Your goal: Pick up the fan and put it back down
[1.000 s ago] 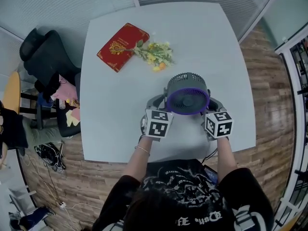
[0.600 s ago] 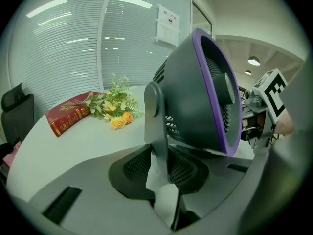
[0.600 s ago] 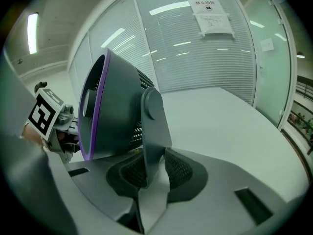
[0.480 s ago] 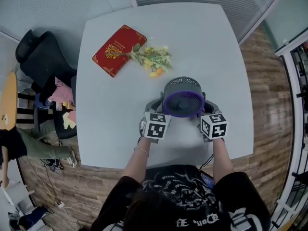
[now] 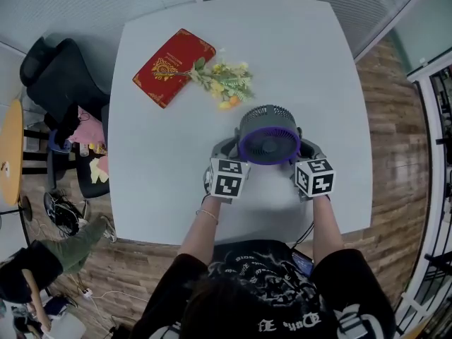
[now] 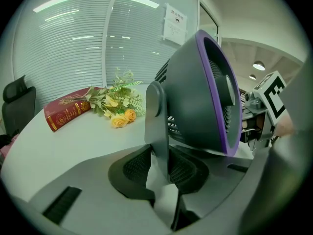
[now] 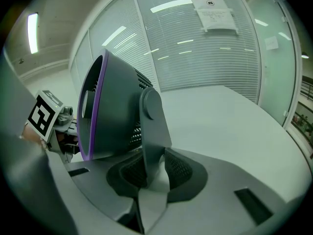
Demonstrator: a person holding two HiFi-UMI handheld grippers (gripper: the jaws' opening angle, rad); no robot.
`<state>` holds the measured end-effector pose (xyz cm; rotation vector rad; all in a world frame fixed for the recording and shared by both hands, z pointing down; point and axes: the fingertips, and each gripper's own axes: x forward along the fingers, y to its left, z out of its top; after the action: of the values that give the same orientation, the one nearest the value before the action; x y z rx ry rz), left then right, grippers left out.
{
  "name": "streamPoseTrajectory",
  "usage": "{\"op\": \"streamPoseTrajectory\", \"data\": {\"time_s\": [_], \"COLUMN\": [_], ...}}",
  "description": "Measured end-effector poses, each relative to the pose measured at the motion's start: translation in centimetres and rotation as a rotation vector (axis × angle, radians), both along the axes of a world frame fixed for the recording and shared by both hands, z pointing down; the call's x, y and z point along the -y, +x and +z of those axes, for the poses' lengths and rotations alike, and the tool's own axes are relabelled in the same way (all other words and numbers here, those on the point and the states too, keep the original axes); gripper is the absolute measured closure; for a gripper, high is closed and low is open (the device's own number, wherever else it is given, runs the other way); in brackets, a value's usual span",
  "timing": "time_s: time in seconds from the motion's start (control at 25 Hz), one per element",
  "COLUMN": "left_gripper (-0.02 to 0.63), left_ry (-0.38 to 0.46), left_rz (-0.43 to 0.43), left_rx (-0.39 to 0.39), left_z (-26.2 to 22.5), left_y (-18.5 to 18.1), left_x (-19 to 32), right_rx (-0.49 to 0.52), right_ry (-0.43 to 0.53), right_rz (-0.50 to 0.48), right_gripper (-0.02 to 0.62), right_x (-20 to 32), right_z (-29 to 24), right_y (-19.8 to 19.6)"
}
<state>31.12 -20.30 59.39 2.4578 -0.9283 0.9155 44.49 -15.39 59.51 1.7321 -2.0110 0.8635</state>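
Since a second ago, the two grippers and what they carry have sunk slightly toward the table, and a bystander [image 5: 44, 268] on the wooden plank floor [image 5: 399, 154] has shifted toward the lower left corner of the head view. Between the tongs hangs the dark grey round fan with a purple front rim [image 5: 269, 135], over the near half of the pale grey square table [image 5: 162, 189], a little right of its middle; whether its foot touches the top cannot be told. The left gripper [image 5: 227, 152] is clamped on the fan's left stand arm, and the right gripper [image 5: 308, 150] is clamped on the opposite arm, each arm pinched between ribbed pads. Bare tabletop stretches beyond the fan to the far edge and out to the right edge, which lies near the right gripper. The near edge runs just behind both marker cubes. To the far left, a spray of yellow artificial flowers [image 5: 226, 85] lies near the fan's back, its stems resting on a red hardback book with a gold emblem [image 5: 172, 66]. A black office chair [image 5: 56, 76] stands just beside the table's left edge.
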Motion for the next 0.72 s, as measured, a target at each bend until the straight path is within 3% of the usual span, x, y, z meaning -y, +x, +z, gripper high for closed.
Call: {"op": "streamPoseTrajectory", "data": {"time_s": [0.36, 0.72], "left_gripper": [0.512, 0.499], "left_ry": [-0.009, 0.035], "left_rz": [-0.027, 0.021], "left_rx": [-0.033, -0.02], "left_z": [0.1, 0.6], "left_y": [-0.3, -0.3], "left_x": [1.3, 1.2], "right_rx": [-0.011, -0.039], "right_ry": [0.009, 0.028], "right_rz": [-0.03, -0.046], "right_gripper": [0.5, 0.492], "right_x": [1.7, 1.7], "right_z": [0.3, 0.6], "right_y": [-0.1, -0.2]}}
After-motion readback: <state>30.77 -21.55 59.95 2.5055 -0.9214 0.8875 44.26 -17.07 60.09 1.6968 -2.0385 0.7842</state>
